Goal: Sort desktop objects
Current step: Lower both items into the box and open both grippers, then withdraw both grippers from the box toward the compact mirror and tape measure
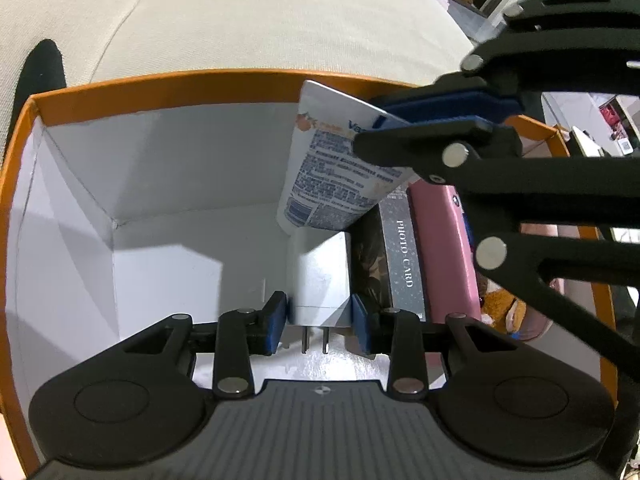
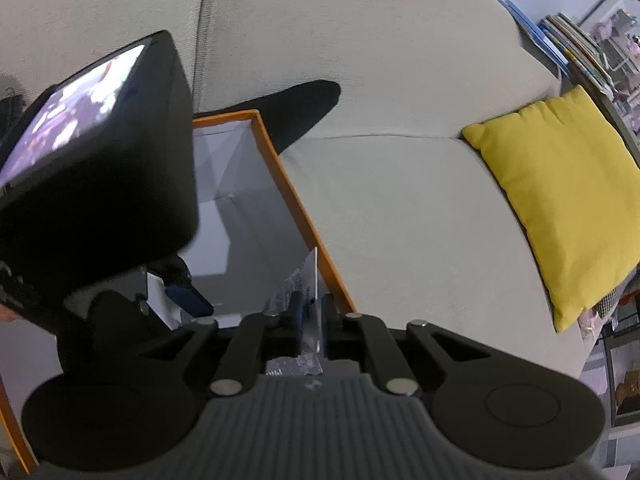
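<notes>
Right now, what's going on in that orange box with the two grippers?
A person is sorting items into the orange-rimmed box, which sits on a light sofa. The left gripper is shut on a white plug-in charger, prongs towards the camera, low inside the box. The right gripper is shut on the flat end of a white printed tube, holding it tilted over the charger. A photo card box and a pink item already stand along the box's right side.

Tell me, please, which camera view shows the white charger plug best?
The left wrist view: the white charger plug sits centred between the left hand-held gripper pads, prongs visible, over the orange box. The right wrist view shows at most a white sliver of it.
</notes>
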A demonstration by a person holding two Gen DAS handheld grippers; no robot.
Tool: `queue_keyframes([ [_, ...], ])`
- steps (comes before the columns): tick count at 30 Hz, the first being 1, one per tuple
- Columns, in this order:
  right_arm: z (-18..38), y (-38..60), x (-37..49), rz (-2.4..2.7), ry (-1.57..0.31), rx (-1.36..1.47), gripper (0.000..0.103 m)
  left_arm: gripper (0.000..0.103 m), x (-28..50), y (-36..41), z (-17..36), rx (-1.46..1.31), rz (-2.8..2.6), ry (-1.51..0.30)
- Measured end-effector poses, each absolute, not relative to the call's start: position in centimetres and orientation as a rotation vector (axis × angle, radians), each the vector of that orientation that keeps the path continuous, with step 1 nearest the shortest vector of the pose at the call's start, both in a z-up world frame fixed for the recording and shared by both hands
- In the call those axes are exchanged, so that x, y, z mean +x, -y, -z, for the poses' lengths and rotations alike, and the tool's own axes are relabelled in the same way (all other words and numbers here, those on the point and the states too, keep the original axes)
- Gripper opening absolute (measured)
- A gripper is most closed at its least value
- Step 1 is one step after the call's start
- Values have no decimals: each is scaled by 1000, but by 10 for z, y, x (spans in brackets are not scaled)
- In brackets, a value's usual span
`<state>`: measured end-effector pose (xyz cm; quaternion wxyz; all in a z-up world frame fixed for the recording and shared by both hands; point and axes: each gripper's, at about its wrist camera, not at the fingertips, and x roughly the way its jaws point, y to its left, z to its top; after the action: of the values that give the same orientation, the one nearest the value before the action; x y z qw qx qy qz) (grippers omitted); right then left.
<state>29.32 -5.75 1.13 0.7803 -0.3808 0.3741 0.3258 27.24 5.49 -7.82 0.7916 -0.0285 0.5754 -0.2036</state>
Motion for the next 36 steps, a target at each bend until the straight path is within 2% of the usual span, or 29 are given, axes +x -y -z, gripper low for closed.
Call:
queue_keyframes([
  [2,-16,63,293,-695,-809,-789,13,51,255,-56,77,-65,431,-1220],
  [3,-18,66,294,-692,-811,-767,16,51,254,-60,75,-72,434,-1216],
  [13,-51,109,274,-646,-834,-532,17,51,224,-90,53,-128,442,-1188],
  [18,-59,123,252,-619,-813,-451,17,44,171,-107,24,-130,439,-1115],
  [20,-62,128,235,-599,-787,-419,18,42,180,-102,4,-134,444,-1068],
  [22,-63,132,218,-598,-768,-382,18,42,183,-56,-20,-137,446,-1028],
  [26,-62,141,174,-592,-716,-316,18,41,154,-49,-45,-145,463,-953],
  [32,-44,154,103,-599,-722,-205,20,41,110,-40,-37,-152,450,-932],
  [36,-19,165,68,-581,-784,-92,35,41,85,-39,-15,-148,421,-956],
])
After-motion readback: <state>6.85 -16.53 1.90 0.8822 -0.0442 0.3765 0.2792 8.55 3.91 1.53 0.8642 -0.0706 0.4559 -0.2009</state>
